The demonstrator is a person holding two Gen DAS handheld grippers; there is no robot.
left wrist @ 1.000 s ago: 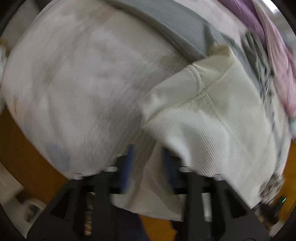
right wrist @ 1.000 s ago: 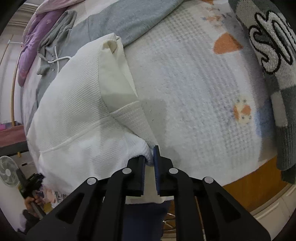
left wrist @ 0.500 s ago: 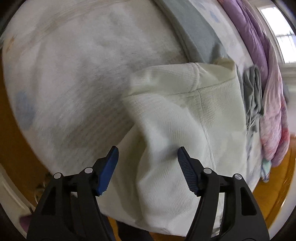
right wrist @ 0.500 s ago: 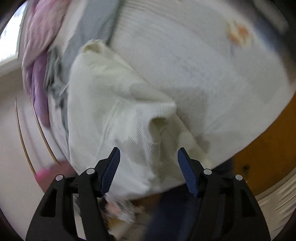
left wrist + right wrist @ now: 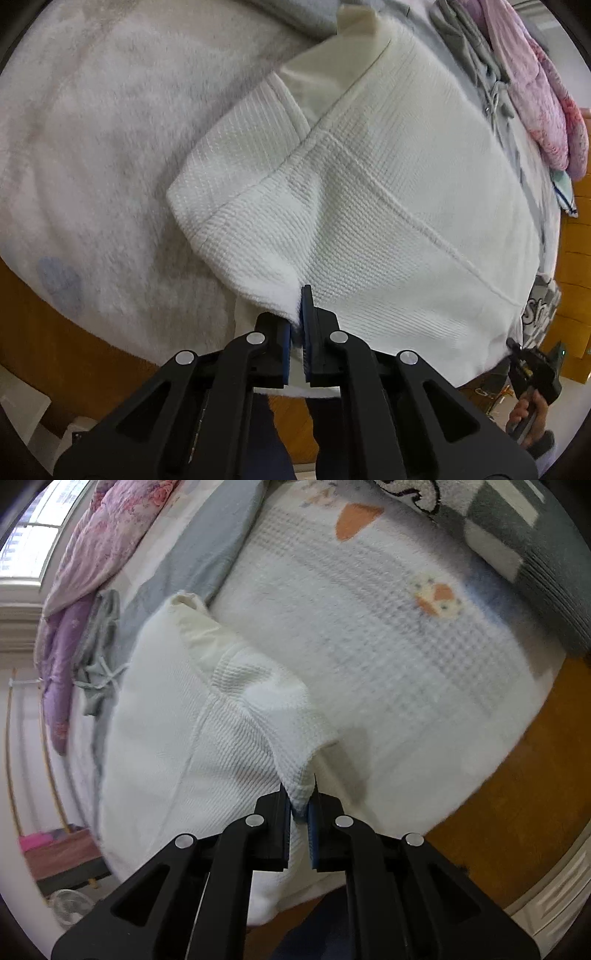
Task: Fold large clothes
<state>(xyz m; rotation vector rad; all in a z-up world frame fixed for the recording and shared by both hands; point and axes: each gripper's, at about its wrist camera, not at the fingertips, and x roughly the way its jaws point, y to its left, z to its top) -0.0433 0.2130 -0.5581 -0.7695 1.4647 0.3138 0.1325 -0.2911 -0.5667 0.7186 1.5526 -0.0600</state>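
Note:
A white waffle-knit garment (image 5: 388,192) lies folded on the bed, with a cream lining showing at its far end. My left gripper (image 5: 297,317) points steeply down at its near left corner, jaws closing tight on a pinch of the fabric. In the right wrist view the same garment (image 5: 166,738) fills the left half. There my right gripper (image 5: 300,801) has the near right corner bunched between its blue pads, and its jaws are closing on the cloth.
The garment rests on a white fleece blanket (image 5: 369,627) with orange prints, over a grey sheet (image 5: 207,554). A pink-purple quilt (image 5: 92,546) and a grey hoodie (image 5: 99,657) lie at the far side. A grey patterned knit (image 5: 517,535) sits right. Wooden floor (image 5: 498,794) borders the bed.
Half a second ago both grippers stood wide open over the garment's near edge. Both have since dropped lower and closed on its near corners, left and right.

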